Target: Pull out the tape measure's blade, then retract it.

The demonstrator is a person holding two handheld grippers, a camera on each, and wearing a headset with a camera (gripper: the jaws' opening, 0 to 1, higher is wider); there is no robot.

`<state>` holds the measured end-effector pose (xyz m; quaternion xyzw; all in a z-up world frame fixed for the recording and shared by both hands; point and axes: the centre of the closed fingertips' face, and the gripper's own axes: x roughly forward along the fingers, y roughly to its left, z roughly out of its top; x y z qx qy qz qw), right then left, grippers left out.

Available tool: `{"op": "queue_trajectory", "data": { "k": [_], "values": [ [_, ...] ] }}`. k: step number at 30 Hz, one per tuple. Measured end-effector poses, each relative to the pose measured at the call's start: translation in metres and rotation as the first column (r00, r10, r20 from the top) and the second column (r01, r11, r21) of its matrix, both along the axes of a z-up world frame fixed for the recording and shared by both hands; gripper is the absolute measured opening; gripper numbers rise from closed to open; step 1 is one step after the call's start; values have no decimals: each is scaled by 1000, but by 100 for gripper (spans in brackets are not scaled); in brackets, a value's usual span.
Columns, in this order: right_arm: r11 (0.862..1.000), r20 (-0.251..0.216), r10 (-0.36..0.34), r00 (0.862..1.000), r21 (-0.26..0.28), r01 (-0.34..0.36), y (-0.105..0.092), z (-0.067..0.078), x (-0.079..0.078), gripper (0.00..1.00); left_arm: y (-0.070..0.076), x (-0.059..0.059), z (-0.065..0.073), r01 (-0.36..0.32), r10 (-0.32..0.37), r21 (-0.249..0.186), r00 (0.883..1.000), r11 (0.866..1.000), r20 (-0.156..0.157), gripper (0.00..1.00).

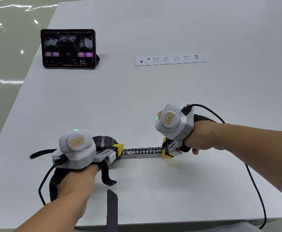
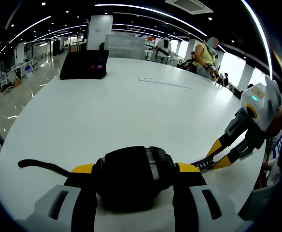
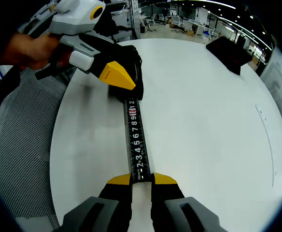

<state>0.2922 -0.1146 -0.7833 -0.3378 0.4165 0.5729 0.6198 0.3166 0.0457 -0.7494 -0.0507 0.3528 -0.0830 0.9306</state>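
Observation:
The black tape measure case (image 2: 133, 175) sits between the yellow-tipped jaws of my left gripper (image 2: 136, 170), which is shut on it; in the head view the case (image 1: 105, 143) lies near the table's front edge beside that gripper (image 1: 113, 151). A short length of blade (image 3: 135, 142) with black numerals runs from the case (image 3: 129, 72) to my right gripper (image 3: 141, 180), shut on the blade's end. In the head view the blade (image 1: 141, 152) spans the gap to the right gripper (image 1: 166, 151).
A tablet (image 1: 68, 48) stands at the back left of the white table (image 1: 218, 82), and a white power strip (image 1: 170, 59) lies at the back middle. A black strap (image 1: 41, 153) trails left of the case. People stand beyond the table's far side (image 2: 204, 53).

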Motion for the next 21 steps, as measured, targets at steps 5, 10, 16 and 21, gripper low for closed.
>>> {"op": "queue_trajectory", "data": {
  "k": [5,10,16,21],
  "values": [
    [1000,6,-4,1000,7,3,3,1,0,10,0,0,0,1,-1,-1,1000,1000,-3,59],
    [1000,5,2,1000,8,-2,4,1,1,10,0,0,0,2,-2,-2,1000,1000,-4,59],
    [1000,-21,-23,1000,12,24,7,0,2,10,0,0,0,4,-4,-3,1000,1000,-7,59],
    [1000,-14,-12,1000,12,12,8,0,2,10,1,0,0,4,-4,-5,1000,1000,-8,59]
  ]
}}
